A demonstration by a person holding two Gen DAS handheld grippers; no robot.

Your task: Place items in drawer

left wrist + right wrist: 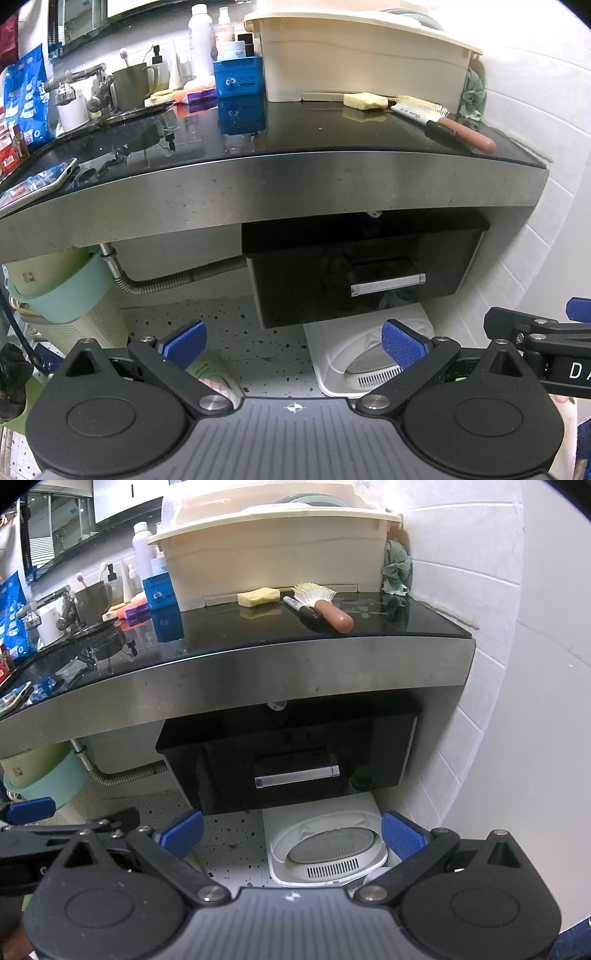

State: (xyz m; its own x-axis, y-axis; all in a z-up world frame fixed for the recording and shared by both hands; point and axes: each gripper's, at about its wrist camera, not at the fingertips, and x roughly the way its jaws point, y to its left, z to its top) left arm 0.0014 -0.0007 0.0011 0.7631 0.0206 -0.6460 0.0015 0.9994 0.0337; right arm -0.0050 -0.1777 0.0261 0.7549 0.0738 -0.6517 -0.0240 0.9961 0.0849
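Note:
A black drawer (354, 273) with a silver handle (388, 284) hangs shut under the counter; it also shows in the right wrist view (295, 760) with its handle (297, 772). On the black countertop lie a yellow sponge (364, 100) (258, 597), a brush with a red-brown handle (458, 127) (325, 605) and a black marker (424, 120) (301, 607). My left gripper (293, 345) is open and empty, low in front of the drawer. My right gripper (291, 830) is open and empty, beside the left one.
A cream plastic tub (365, 55) stands at the back of the counter, with a blue box (238, 75), bottles, a cup and a faucet to its left. A phone (40, 181) lies at the counter's left edge. A white appliance (325, 845) sits on the floor under the drawer. A tiled wall is at the right.

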